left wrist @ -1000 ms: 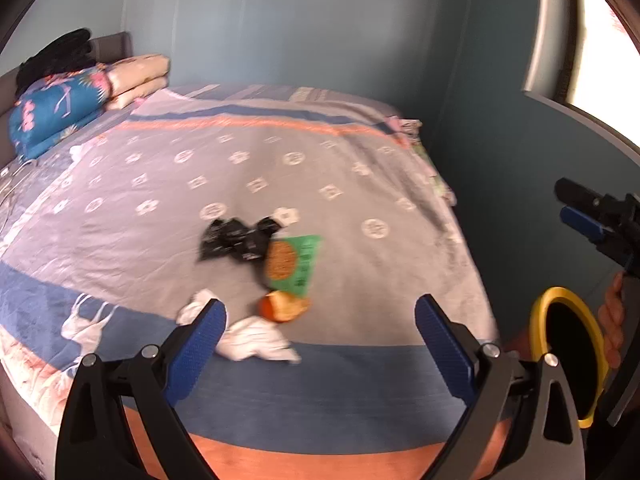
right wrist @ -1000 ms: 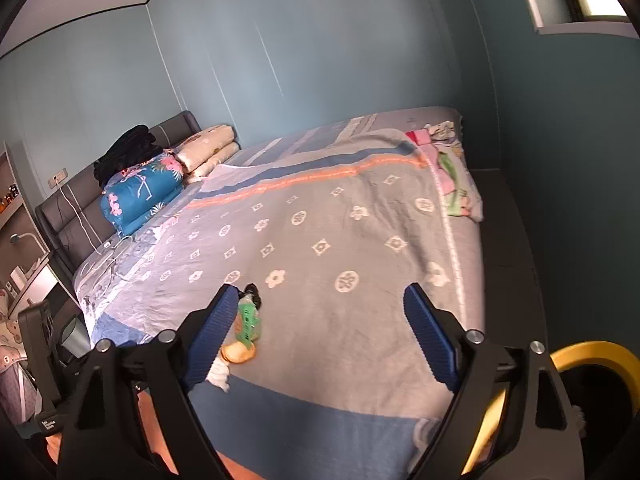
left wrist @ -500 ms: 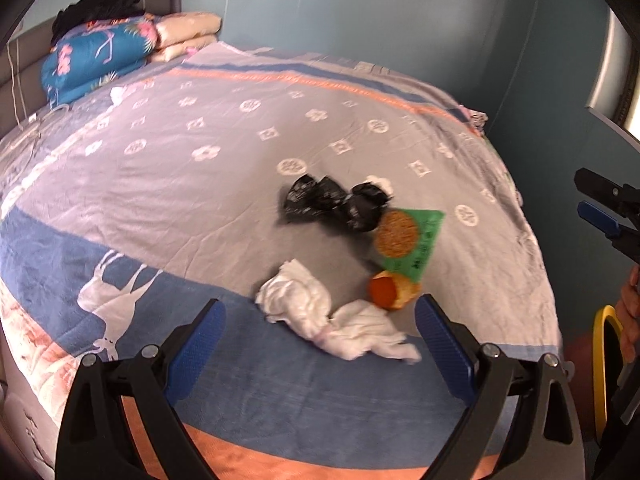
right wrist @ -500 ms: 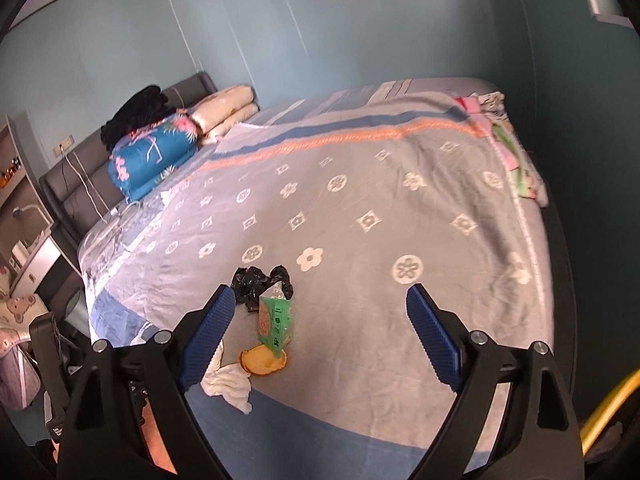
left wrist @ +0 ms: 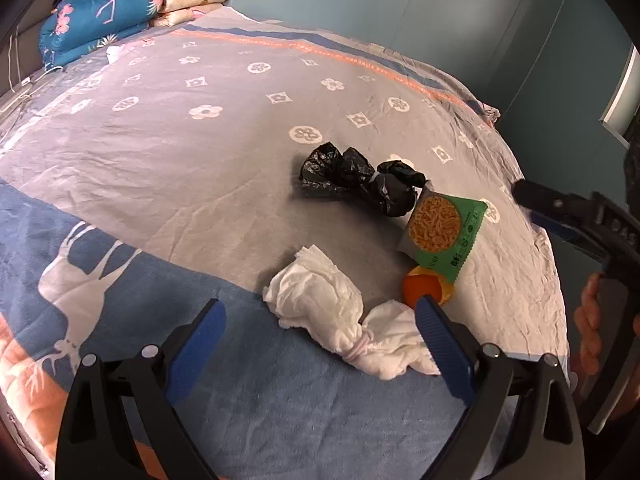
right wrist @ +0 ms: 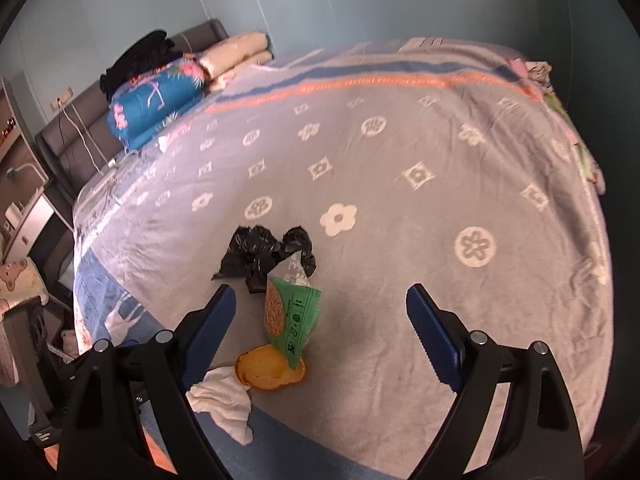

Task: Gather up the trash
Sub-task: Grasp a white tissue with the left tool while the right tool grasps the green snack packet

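Trash untouched on your bed [left wrist: 168,168]: black bag [left wrist: 356,180], snack packet [left wrist: 444,232], peel [left wrist: 428,288], tissue [left wrist: 328,312]; both tongs [left wrist: 320,344] [right wrist: 320,336] apart, empty.

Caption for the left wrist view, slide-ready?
Open left tool above tissue, near peel, snack bag, black bag.

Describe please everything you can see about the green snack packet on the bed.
The green snack packet is a flat foil-like pouch, silver inside at its torn-open top, printed with a round picture of golden noodle-like snacks and dark symbols. It lies slightly crumpled on the grey bed cover, its open end against the black plastic bag and its sealed zigzag end overlapping the orange peel. The white tissue lies close by, apart from it. Neither claw touches it.
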`<state>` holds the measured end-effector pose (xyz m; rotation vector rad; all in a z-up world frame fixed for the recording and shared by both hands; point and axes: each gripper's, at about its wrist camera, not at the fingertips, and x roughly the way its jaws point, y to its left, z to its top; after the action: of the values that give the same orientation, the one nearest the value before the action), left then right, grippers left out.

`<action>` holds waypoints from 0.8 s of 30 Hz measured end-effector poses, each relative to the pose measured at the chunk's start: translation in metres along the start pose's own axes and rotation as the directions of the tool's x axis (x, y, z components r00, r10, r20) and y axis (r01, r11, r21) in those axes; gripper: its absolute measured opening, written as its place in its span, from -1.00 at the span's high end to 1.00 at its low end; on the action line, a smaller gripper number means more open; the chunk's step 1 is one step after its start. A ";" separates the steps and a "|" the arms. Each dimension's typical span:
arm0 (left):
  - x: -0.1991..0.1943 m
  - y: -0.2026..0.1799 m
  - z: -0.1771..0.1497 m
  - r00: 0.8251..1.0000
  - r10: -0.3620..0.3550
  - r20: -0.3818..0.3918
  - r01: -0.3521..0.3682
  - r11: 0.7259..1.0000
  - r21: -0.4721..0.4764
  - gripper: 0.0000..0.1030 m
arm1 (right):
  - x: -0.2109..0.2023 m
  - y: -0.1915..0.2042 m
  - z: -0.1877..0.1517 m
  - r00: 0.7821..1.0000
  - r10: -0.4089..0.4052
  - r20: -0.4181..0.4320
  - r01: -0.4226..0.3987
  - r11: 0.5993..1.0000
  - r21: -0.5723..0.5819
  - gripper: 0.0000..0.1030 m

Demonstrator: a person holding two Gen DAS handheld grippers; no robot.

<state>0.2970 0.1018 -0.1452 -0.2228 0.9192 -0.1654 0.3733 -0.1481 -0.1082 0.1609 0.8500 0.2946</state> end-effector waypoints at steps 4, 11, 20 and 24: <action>0.012 0.004 0.001 1.000 -0.019 -0.017 0.018 1.000 -0.023 -0.78 | 0.026 0.001 0.000 0.999 0.011 -0.045 -0.010 1.000 0.010 -0.61; 0.029 0.003 0.002 0.998 -0.055 -0.034 0.054 0.998 -0.020 -0.67 | 0.057 0.008 -0.004 0.995 0.014 -0.094 -0.014 1.000 -0.004 -0.40; 0.042 0.000 0.000 0.995 -0.085 -0.055 0.084 0.996 -0.012 0.42 | 0.084 0.014 -0.007 0.988 0.032 -0.151 -0.033 0.999 -0.005 0.14; 0.036 0.001 -0.003 0.995 -0.094 -0.038 0.093 0.996 -0.014 0.64 | 0.086 0.015 -0.009 0.987 0.035 -0.158 -0.037 0.999 -0.011 0.34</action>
<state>0.3157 0.0939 -0.1746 -0.2747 0.9492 -0.2514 0.4174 -0.1057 -0.1716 0.1414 1.0029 0.3502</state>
